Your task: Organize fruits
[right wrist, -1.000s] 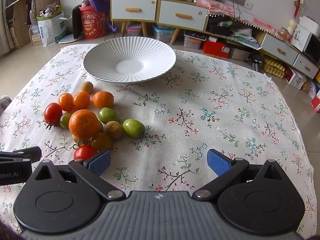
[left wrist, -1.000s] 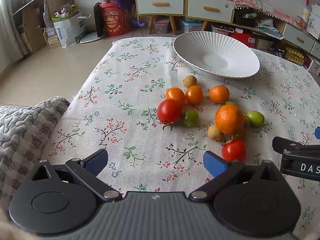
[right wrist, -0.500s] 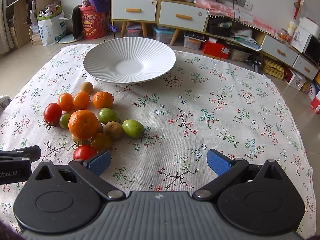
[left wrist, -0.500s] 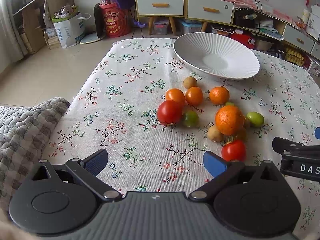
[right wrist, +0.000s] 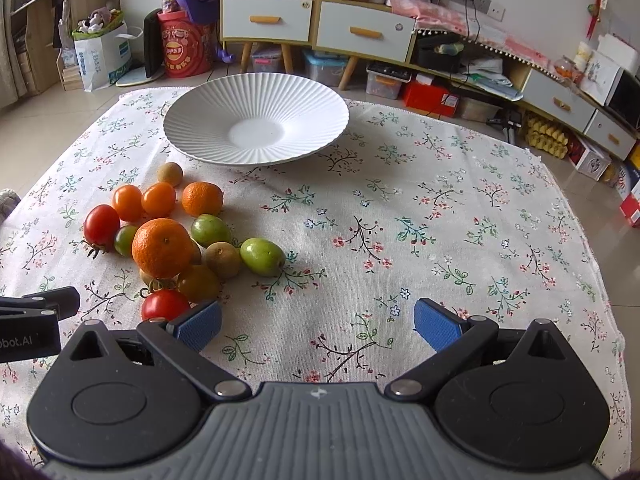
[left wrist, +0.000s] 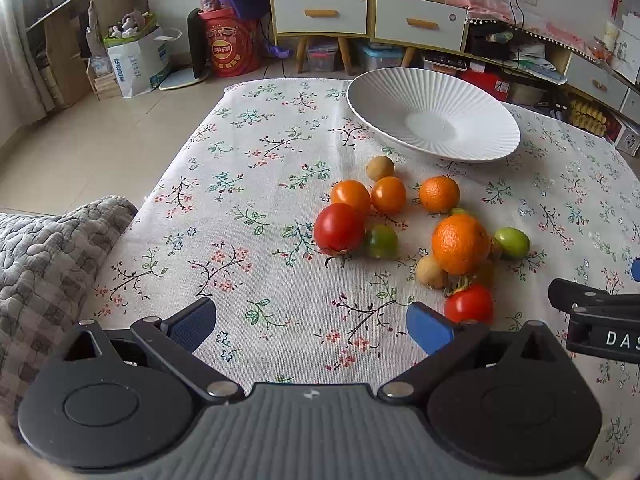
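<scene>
Several fruits lie in a loose cluster on the floral tablecloth: a large orange [left wrist: 460, 243] [right wrist: 162, 246], a big red tomato [left wrist: 339, 228] [right wrist: 101, 224], a small red tomato [left wrist: 468, 303] [right wrist: 165, 304], smaller oranges, green fruits [right wrist: 262, 256] and brown kiwis. A white ribbed plate [left wrist: 434, 119] [right wrist: 256, 118] stands empty behind them. My left gripper [left wrist: 310, 326] is open and empty, short of the cluster. My right gripper [right wrist: 318, 326] is open and empty, to the right of the cluster.
A grey quilted cushion [left wrist: 44, 256] lies at the table's left edge. The table's edges drop to a tiled floor. Cabinets [right wrist: 316, 26], bags and boxes stand beyond the table.
</scene>
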`<state>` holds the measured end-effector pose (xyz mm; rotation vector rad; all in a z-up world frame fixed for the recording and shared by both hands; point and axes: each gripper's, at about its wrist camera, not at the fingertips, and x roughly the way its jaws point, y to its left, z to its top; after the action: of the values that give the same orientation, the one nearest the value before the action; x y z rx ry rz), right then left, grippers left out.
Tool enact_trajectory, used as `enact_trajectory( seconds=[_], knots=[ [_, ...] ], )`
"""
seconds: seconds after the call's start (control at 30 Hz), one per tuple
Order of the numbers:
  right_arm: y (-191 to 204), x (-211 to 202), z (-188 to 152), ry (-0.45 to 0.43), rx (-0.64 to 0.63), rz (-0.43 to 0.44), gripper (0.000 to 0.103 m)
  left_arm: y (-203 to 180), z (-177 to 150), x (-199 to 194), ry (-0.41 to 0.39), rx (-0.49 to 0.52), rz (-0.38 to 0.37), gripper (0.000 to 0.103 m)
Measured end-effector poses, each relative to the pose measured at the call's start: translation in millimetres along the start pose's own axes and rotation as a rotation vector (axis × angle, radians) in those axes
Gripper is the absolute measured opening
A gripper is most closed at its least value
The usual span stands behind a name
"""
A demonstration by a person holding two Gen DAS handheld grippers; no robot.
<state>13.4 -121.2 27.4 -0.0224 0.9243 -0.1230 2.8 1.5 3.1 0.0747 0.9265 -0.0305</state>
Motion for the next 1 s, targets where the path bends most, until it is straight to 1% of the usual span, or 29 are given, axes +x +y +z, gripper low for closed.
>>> enact_trajectory(
  seconds=[0.13,0.2,0.37,0.5,0.57,0.67,0.8,0.9,0.97,1.0],
  knots=[
    [-1,1,0,0.001,-0.004,-0.006,0.102,1,0,2,-0.004,-0.002,-0.003,0.097],
    [-2,2,0,0.000,-0.011,0.000,0.102,3,1,3,-0.019,-0.006,-0.019,0.097],
    [-10,6,0,-0.011,-0.009,0.069,0.102,13,-3,15,-0.063,-0.029,-0.047,0.097],
    [-19,12,-2,-0.015,-0.002,0.108,0.102,20,-7,24,-0.051,-0.048,-0.091,0.097],
    [-22,14,-3,-0.014,0.004,0.135,0.102,21,-9,26,-0.050,-0.049,-0.126,0.097],
    [-23,15,-6,-0.010,0.012,0.187,0.102,19,-7,28,-0.034,-0.030,-0.144,0.097],
    [-18,14,-14,-0.007,-0.006,0.312,0.102,17,-3,26,-0.040,-0.044,-0.229,0.096],
    [-10,13,-19,-0.016,-0.041,0.373,0.097,14,-3,23,-0.078,-0.035,-0.283,0.096],
    [-4,13,-22,-0.022,-0.059,0.404,0.088,11,-2,22,-0.104,-0.022,-0.319,0.092],
    [-3,13,-22,-0.022,-0.063,0.427,0.086,10,-2,22,-0.113,-0.016,-0.335,0.090]
  ],
)
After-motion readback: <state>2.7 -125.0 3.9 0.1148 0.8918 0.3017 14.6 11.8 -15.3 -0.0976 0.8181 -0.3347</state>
